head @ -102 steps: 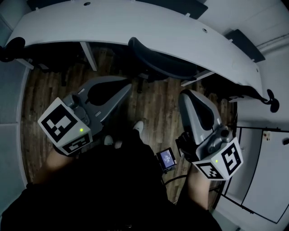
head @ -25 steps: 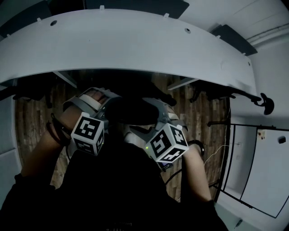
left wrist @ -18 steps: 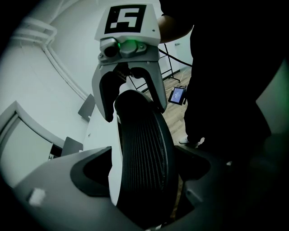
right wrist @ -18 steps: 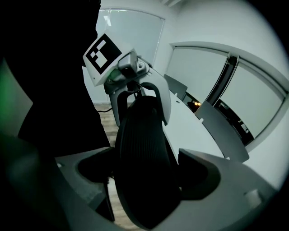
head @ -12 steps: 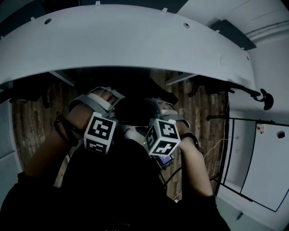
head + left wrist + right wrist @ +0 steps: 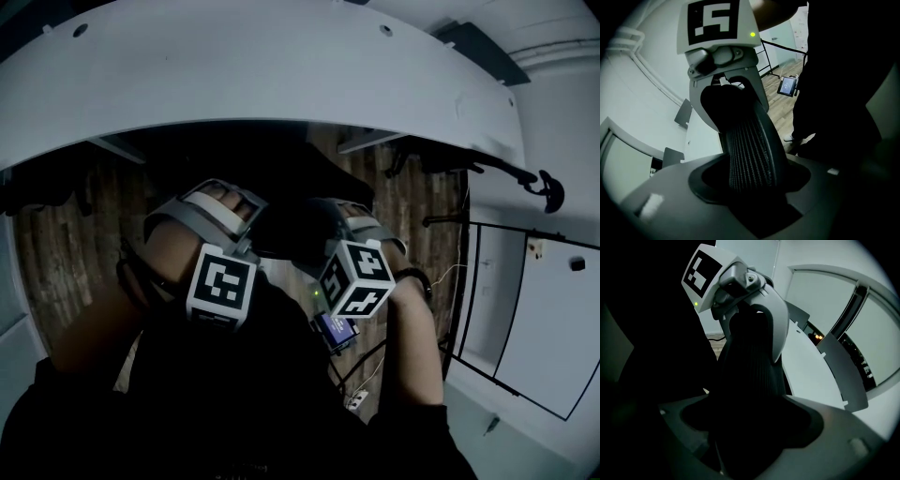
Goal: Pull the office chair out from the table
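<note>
The office chair's dark backrest (image 6: 286,230) stands under the edge of the white curved table (image 6: 281,84). My left gripper (image 6: 246,223) straddles its top edge from the left and my right gripper (image 6: 326,225) from the right, both pointing steeply down. In the left gripper view the ribbed backrest (image 6: 750,140) runs between the jaws of the left gripper (image 6: 753,174), which are closing, with dark margins on both sides. In the right gripper view the backrest (image 6: 750,376) sits between the wide jaws of the right gripper (image 6: 752,425). The seat and base are hidden.
The wooden floor (image 6: 56,253) shows beside the chair. A small lit screen (image 6: 335,328) hangs by my right forearm. A black hook-like stand (image 6: 544,192) and white panels (image 6: 534,319) are at the right. My dark clothing fills the bottom of the head view.
Both grippers have sunk a little over the top of the backrest, and the right one has tipped further down. The table edge has drawn closer in the head view.
</note>
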Motion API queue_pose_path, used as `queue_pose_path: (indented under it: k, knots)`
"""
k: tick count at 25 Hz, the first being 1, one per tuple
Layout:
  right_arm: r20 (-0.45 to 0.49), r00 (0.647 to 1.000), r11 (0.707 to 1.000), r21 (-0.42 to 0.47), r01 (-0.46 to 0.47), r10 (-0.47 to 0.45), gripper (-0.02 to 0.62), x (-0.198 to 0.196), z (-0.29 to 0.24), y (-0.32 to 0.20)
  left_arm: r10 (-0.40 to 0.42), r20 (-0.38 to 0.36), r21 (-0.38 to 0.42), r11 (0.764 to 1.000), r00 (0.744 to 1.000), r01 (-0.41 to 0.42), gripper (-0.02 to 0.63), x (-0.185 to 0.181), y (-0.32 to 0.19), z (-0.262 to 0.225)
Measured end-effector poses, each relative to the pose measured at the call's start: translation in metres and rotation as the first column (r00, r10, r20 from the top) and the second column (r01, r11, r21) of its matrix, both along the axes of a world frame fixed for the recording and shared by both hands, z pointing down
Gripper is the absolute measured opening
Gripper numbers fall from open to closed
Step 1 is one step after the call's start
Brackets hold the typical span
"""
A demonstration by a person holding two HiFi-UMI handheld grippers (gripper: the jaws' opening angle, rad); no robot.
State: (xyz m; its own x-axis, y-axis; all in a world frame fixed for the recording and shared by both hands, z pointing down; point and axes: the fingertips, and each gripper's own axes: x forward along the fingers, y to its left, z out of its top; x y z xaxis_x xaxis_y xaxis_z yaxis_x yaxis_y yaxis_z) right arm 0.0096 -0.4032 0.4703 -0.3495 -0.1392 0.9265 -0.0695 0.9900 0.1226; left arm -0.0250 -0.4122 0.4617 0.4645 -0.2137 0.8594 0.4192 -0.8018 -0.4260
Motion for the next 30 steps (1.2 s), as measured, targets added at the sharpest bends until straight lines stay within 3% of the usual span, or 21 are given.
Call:
queue_pose_path:
  k: [7,18,30]
  knots:
    - [-0.024,1.000,1.000,-0.007,-0.012,0.011,0.403,0.007,0.006,0.002,0.001,-0.006,-0.010,1.000,1.000,-0.001,0.278,0.005,0.004,0.004]
    - [-0.041,0.999,0.997,0.072,-0.025,0.028,0.403,0.000,0.007,0.030,-0.010,0.005,0.106,0.994,1.000,0.009,0.281,0.001,0.027,0.013]
    - [-0.032,0.999,0.991,0.133,0.018,-0.014,0.377,0.027,0.011,0.115,-0.078,-0.010,0.125,0.989,0.997,0.078,0.293,0.025,0.113,0.012]
